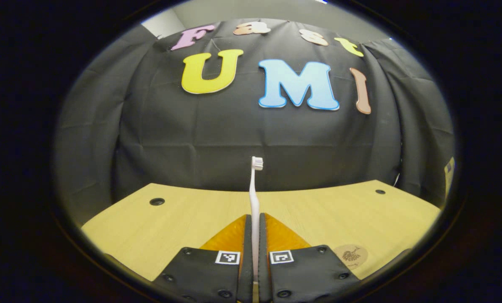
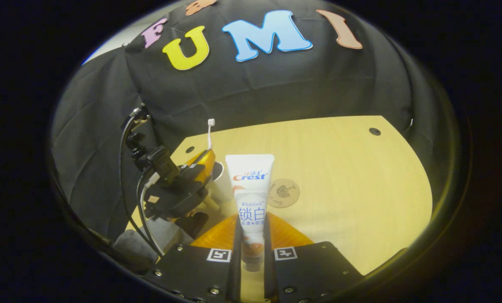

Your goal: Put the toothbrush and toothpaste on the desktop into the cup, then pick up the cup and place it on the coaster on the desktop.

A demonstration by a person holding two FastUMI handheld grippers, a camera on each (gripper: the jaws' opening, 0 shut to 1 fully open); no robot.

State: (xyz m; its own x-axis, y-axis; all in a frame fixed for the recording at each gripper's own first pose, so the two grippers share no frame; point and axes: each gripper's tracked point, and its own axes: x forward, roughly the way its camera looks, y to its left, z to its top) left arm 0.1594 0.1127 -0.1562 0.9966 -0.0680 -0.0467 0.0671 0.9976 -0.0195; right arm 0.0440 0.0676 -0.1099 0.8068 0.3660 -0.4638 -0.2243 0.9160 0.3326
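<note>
A pale pink toothbrush (image 1: pixel 255 198) stands upright, bristles on top, with my left gripper (image 1: pixel 255 221) shut on its handle above the wooden desktop (image 1: pixel 158 227). In the right gripper view, my right gripper (image 2: pixel 251 221) is shut on a white toothpaste tube (image 2: pixel 251 189), flat end up. Farther off to the left, the left gripper (image 2: pixel 206 159) holds the toothbrush (image 2: pixel 209 134) just above a white cup (image 2: pixel 222 190). That gripper and the tube hide part of the cup. A round brown coaster (image 2: pixel 283 192) lies flat to the right of the cup, also low right as the coaster (image 1: pixel 352 255).
The black cloth wall (image 1: pixel 251 139) closes the back and sides of the desktop (image 2: pixel 352 181). Small dark holes (image 1: pixel 157 201) sit near the table's far corners. Cables (image 2: pixel 126 176) loop off the left gripper's body. Bare wood spreads to the right of the coaster.
</note>
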